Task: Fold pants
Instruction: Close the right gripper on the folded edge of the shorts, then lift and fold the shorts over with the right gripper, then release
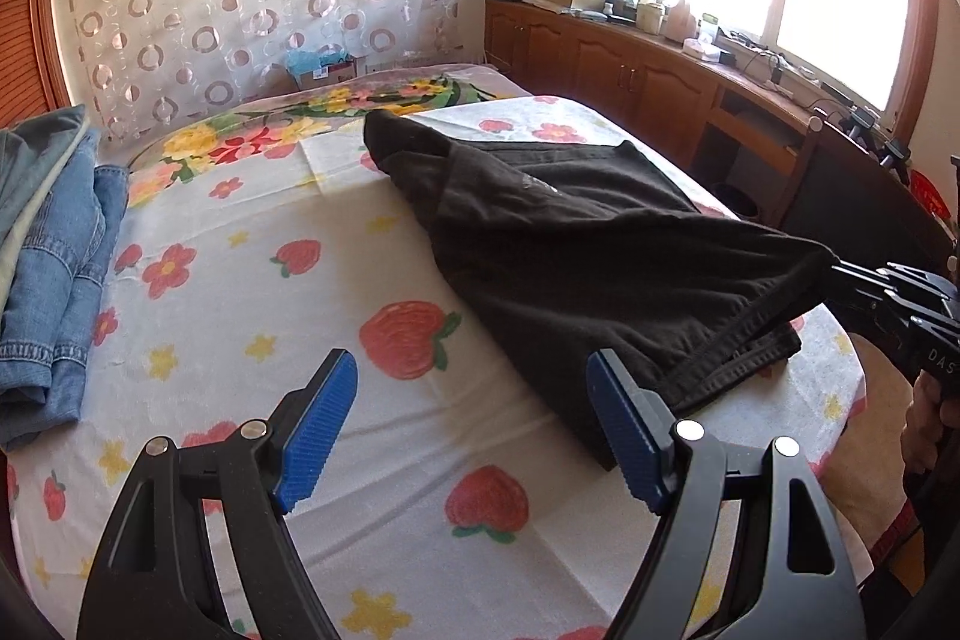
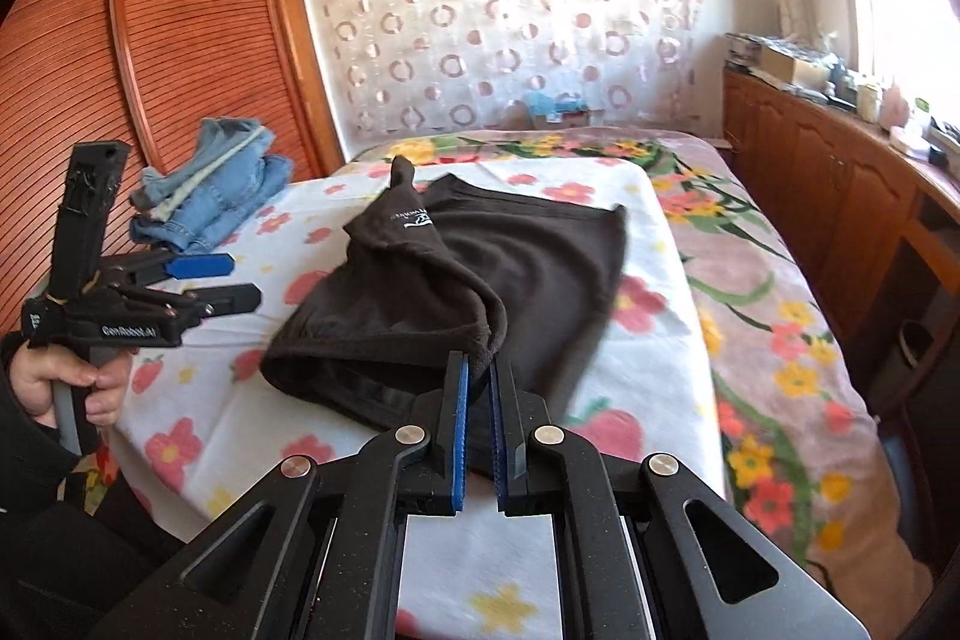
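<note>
Black pants lie partly folded on the strawberry-print sheet of the bed. In the right wrist view the pants show a white logo near their far end. My right gripper is shut on a raised corner of the pants' near edge and lifts it off the sheet; it also shows at the right edge of the left wrist view. My left gripper is open and empty, low over the sheet just left of the pants' near edge. It shows in the right wrist view too.
A stack of folded blue jeans sits at the bed's left side, also seen in the right wrist view. A wooden cabinet with clutter runs along the right under the window. A louvred wardrobe stands to the left.
</note>
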`<move>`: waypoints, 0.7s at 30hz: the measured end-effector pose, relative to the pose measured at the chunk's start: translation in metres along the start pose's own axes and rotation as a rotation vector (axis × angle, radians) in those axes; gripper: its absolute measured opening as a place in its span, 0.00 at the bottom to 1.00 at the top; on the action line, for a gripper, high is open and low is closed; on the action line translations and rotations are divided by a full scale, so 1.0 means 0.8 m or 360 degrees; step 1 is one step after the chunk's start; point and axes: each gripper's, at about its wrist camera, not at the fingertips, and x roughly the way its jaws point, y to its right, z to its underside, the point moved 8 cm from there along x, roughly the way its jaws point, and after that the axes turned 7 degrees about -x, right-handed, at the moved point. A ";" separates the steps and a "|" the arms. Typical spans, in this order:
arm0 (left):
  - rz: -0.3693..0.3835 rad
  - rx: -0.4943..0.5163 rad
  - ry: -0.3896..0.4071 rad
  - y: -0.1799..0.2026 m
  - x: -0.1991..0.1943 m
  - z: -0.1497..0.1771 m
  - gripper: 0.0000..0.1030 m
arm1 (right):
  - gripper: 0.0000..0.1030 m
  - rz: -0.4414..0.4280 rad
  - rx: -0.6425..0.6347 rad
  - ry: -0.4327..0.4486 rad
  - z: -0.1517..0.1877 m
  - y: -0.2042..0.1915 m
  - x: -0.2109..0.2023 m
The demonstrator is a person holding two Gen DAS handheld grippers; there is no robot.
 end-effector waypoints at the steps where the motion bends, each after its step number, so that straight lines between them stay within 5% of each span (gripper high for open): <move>1: 0.0001 0.0005 0.0002 0.002 0.001 -0.001 0.77 | 0.06 0.0008 0.0009 -0.0007 0.000 0.001 0.001; 10: 0.0001 0.0053 -0.0023 0.021 0.016 -0.002 0.77 | 0.06 -0.0012 0.0038 -0.0182 0.022 -0.013 0.025; 21: -0.0033 0.0068 -0.0086 0.021 0.041 0.008 0.77 | 0.30 0.0006 0.0035 -0.0132 0.013 0.003 0.003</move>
